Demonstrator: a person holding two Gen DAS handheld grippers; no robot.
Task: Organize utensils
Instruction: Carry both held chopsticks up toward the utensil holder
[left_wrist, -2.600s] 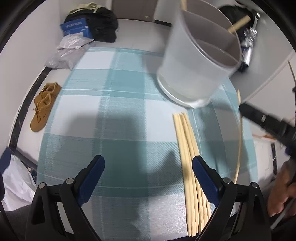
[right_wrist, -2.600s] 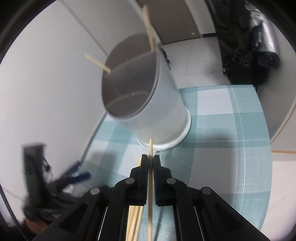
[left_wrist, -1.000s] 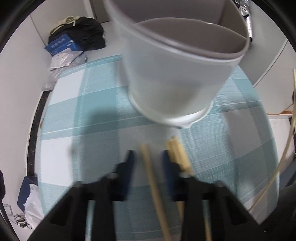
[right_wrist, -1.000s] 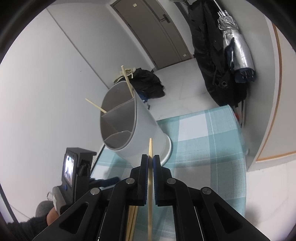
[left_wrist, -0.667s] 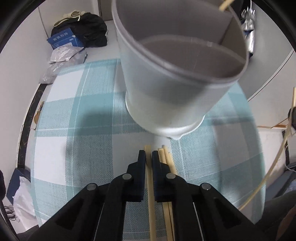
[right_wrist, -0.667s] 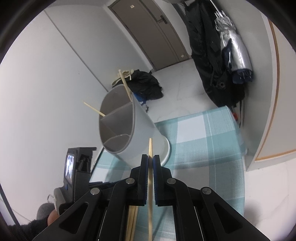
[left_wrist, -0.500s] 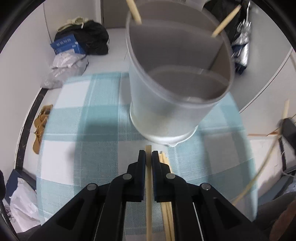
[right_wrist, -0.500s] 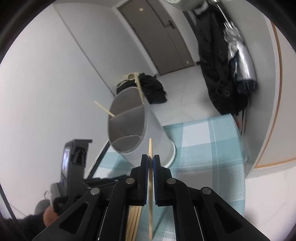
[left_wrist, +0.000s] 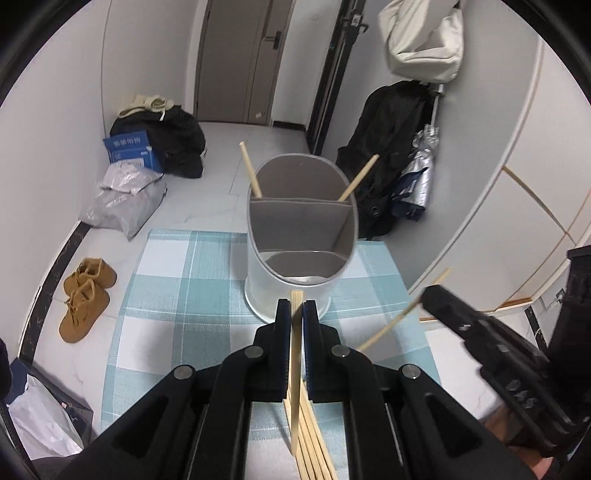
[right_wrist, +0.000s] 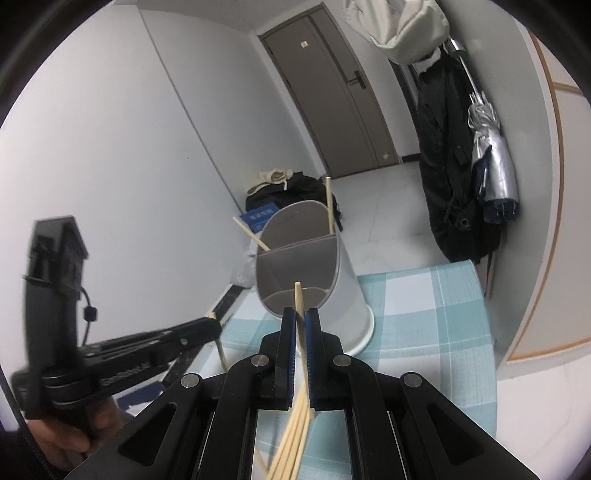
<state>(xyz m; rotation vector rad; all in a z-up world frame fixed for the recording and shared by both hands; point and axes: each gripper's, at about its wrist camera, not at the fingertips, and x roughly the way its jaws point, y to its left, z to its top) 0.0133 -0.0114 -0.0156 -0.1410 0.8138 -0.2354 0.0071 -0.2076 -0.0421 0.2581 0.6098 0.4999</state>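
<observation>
- my left gripper (left_wrist: 293, 308) is now clamping one chopstick (left_wrist: 294, 369), lifted off the pile (left_wrist: 314, 450); its jaws were wide earlier
- my right gripper (right_wrist: 300, 317) is still pinching its own chopstick (right_wrist: 300, 301)
- divided holder (left_wrist: 301, 236) is sitting ahead on the teal checked cloth (left_wrist: 177, 295); shoes (left_wrist: 86, 291) lying on the floor

Home entryway (coats (left_wrist: 391, 147); shoes (left_wrist: 86, 295))
</observation>
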